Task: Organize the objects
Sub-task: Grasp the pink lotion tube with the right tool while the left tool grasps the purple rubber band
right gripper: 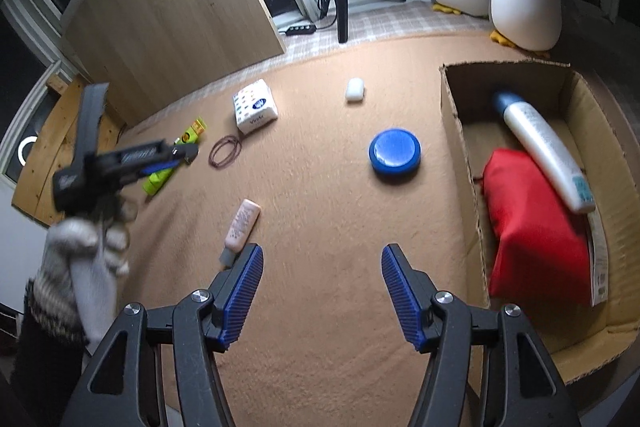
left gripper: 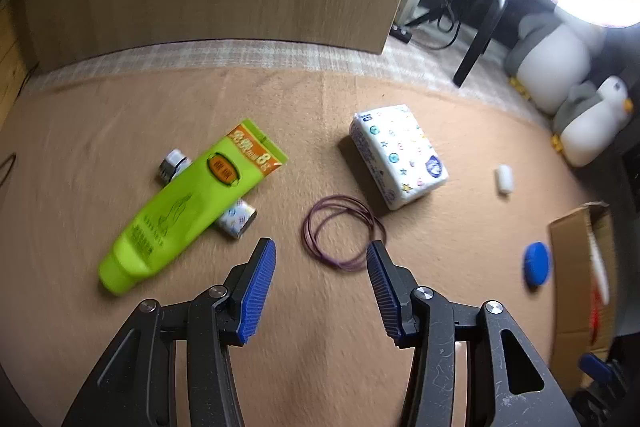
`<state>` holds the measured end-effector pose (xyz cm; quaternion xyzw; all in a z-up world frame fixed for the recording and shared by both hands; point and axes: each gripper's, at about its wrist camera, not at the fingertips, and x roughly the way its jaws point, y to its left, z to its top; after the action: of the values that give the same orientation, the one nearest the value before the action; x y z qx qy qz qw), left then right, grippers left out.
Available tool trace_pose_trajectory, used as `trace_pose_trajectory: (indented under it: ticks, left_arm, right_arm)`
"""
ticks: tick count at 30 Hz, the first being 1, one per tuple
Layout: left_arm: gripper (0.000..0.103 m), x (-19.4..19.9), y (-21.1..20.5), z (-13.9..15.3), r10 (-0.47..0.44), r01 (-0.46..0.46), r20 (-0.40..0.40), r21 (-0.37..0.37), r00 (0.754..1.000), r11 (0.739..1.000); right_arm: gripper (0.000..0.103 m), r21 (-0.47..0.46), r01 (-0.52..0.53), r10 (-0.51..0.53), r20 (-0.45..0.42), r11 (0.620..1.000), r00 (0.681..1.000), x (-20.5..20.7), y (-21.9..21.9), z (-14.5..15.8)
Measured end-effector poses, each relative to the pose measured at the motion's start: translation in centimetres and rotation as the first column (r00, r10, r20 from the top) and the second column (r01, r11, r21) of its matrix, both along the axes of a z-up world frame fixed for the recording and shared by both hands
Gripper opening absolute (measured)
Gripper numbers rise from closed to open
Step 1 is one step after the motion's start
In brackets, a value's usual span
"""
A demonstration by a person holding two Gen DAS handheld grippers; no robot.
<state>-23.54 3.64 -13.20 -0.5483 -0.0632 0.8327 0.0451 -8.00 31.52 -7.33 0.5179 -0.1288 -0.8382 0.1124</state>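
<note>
Both tongs empty above a tan blanket strewn with small items

The left gripper (left gripper: 321,253) stands half open over a thin purple wire coil (left gripper: 343,233), beside a lime-green plastic tube (left gripper: 188,207); the right gripper (right gripper: 322,259), also part open, holds nothing near a brown cardboard box (right gripper: 460,131) containing a red pouch (right gripper: 532,227) and white bottle (right gripper: 540,147), a round blue tin (right gripper: 395,155) just outside

Our right gripper (right gripper: 322,259) hangs over the blanket (right gripper: 320,211), jaws apart with nothing between them. A pink tube (right gripper: 241,225) lies just beside its left finger. A blue disc (right gripper: 395,155) sits mid-blanket. At the right edge, the box (right gripper: 454,131) holds a red pouch (right gripper: 536,231) and a white bottle (right gripper: 544,151).
</note>
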Motion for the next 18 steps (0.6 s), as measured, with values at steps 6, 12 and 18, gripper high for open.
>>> trace_pose_trajectory:
  ticks: [6,12,18]
  left_arm:
    - [0.046,-1.7,1.1,-1.6,0.001,0.003,0.039,-0.093,0.999,0.996]
    - [0.041,-2.4,1.8,-2.8,-0.003,0.011,0.062,-0.124,0.998,0.992]
    - [0.034,-1.9,2.4,-2.8,-0.033,0.04,0.044,-0.171,0.999,0.984]
  right_arm:
    - [0.058,0.0,0.015,-0.015,0.017,1.0,1.0,0.3,0.4,-0.3]
    - [0.058,-0.002,0.024,-0.024,0.026,1.0,0.999,0.3,0.9,-0.6]
    - [0.058,-0.004,0.023,-0.023,0.036,1.0,0.999,-0.1,1.0,-1.0]
